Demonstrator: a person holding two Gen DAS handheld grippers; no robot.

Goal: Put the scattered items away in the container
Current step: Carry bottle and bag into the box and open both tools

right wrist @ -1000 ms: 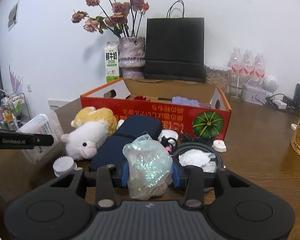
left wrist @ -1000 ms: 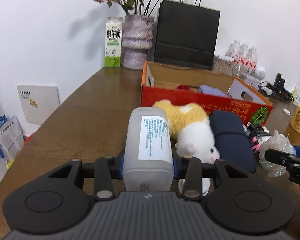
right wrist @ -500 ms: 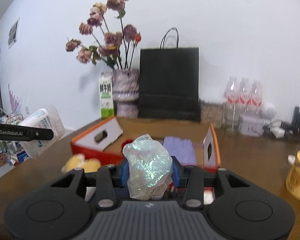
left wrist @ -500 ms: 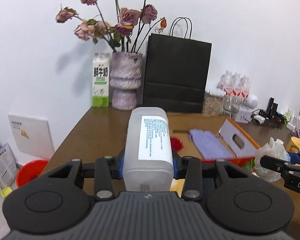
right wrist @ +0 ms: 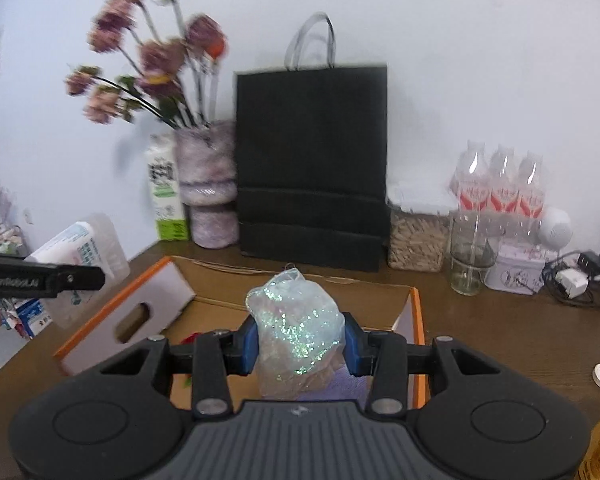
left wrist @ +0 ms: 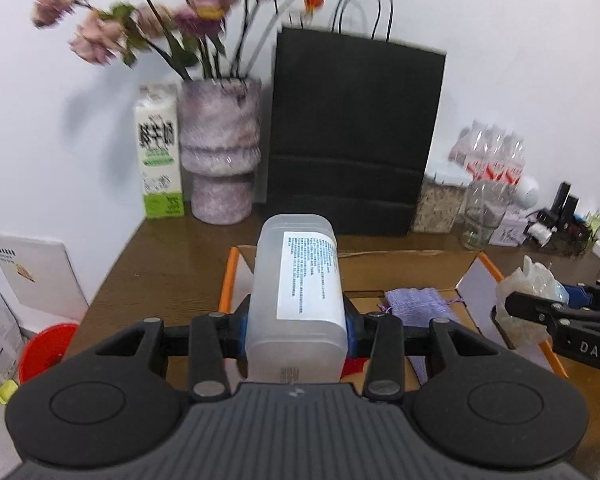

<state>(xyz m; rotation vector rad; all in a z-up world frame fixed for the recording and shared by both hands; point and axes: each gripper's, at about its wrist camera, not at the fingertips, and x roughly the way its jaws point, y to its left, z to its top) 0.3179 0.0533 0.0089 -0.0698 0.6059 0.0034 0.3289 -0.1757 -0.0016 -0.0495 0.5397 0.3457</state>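
While both grippers hang above the cardboard box [left wrist: 476, 276], the thing that matters is how each load sits over its open mouth. Clamped on a translucent plastic bottle [left wrist: 296, 300], the left gripper [left wrist: 296, 320] has its jaws pressed to the bottle's sides, and the bottle's long axis runs forward along the fingers, toward the box's far wall. It hangs over the box's left half, near the orange-edged left flap [left wrist: 230, 280]. Toward the box's right side, the right gripper [right wrist: 298, 344] is closed on a crumpled iridescent bag [right wrist: 296, 332], which sits over the floor where a purple pouch [left wrist: 416, 304] lies. Neither load touches the box. Both look placed for a drop straight down, I'd judge; the bottle would land lengthwise, front to back.
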